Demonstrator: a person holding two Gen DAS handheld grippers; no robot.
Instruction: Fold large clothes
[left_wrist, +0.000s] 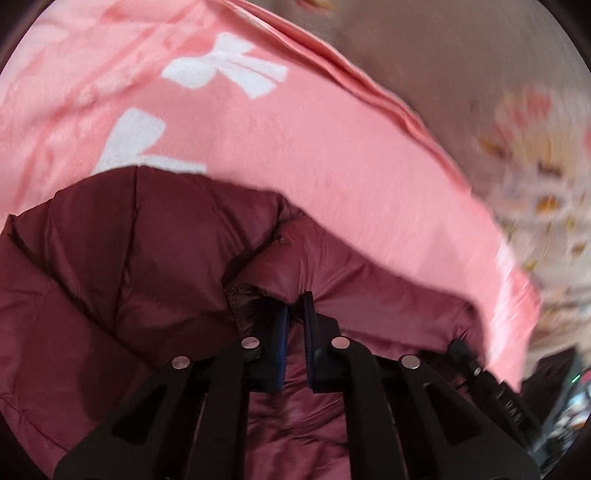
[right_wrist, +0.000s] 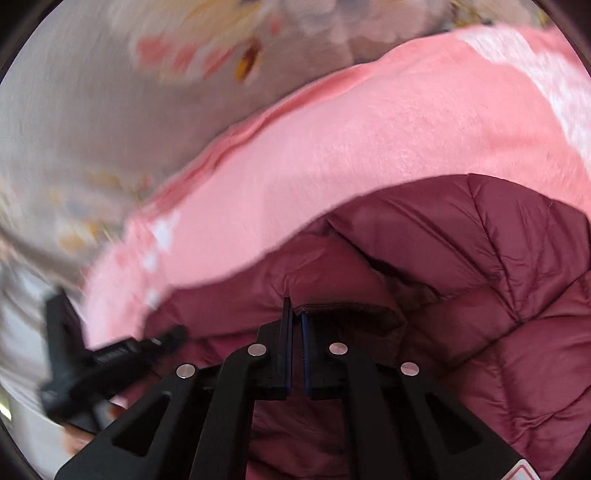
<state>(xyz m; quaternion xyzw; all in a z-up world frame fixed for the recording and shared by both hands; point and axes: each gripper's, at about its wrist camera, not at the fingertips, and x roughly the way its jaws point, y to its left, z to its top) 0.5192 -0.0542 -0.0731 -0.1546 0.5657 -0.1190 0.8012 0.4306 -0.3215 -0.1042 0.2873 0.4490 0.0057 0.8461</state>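
A maroon quilted puffer jacket (left_wrist: 122, 266) fills the lower half of the left wrist view and also shows in the right wrist view (right_wrist: 480, 288). My left gripper (left_wrist: 294, 302) is shut on a fold of the jacket's edge. My right gripper (right_wrist: 296, 308) is shut on another part of the jacket's edge, by a dark hem strip. The left gripper (right_wrist: 110, 354) also shows at the lower left of the right wrist view, close beside the right one. Both views are blurred by motion.
The jacket lies on a pink fleece blanket (left_wrist: 295, 147) with white bow shapes; it also shows in the right wrist view (right_wrist: 369, 147). Beyond it is a beige floral bedsheet (left_wrist: 517, 166), also in the right wrist view (right_wrist: 92, 110).
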